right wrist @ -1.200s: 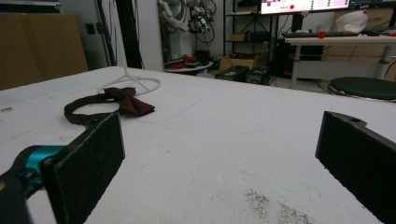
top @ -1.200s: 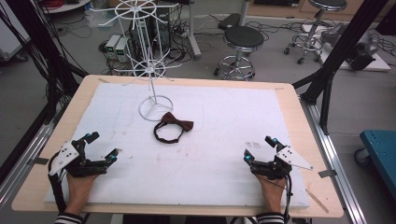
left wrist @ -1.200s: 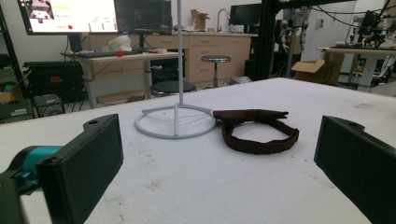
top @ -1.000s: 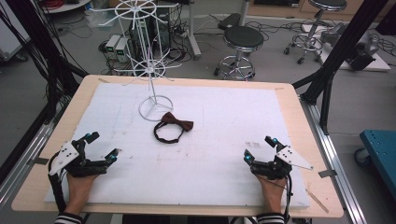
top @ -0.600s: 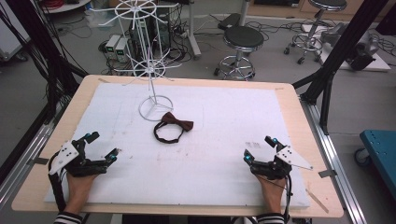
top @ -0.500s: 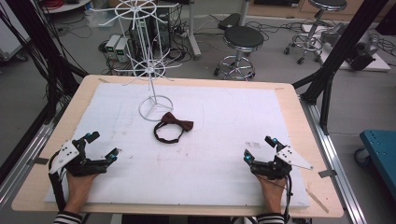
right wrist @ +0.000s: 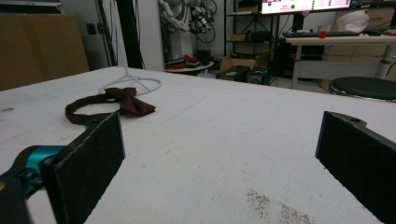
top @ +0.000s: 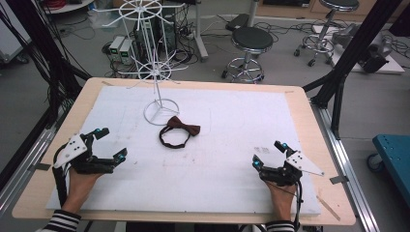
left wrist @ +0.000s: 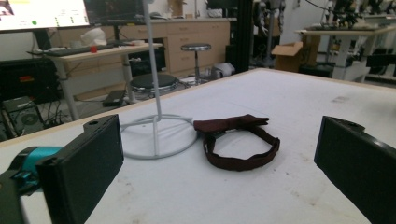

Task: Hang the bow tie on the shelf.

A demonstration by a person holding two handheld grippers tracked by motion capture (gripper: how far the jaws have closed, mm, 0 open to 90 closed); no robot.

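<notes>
Jaws stand wide apart on both grippers, with nothing between them. The left gripper (top: pixel 109 143) rests low at the near left of the counter (top: pixel 300 96), held by a hand (top: pixel 80 181) that comes in from the bottom edge; a striped sleeve (top: pixel 63 221) shows at the wrist. Its jaws point forward and inward, toward the middle of the white mat (top: pixel 241 125). The right gripper (top: pixel 269 153) sits at the near right, also low on the mat, its hand (top: pixel 280 195) behind it — its jaws angle forward and to the left.

The bow tie (top: pixel 178 132) lies flat on the mat near the middle, dark brown, its strap closed into a loop on the near side of the bow. It is well apart from both grippers, somewhat nearer the left one. In the left gripper view the bow tie (left wrist: pixel 238 140) lies ahead between the two jaws, touching neither. In the right gripper view the bow tie (right wrist: pixel 112 107) lies ahead above the left jaw. Just beyond it stands the white wire rack (top: pixel 157 72), its ring base just beside the bow.
</notes>
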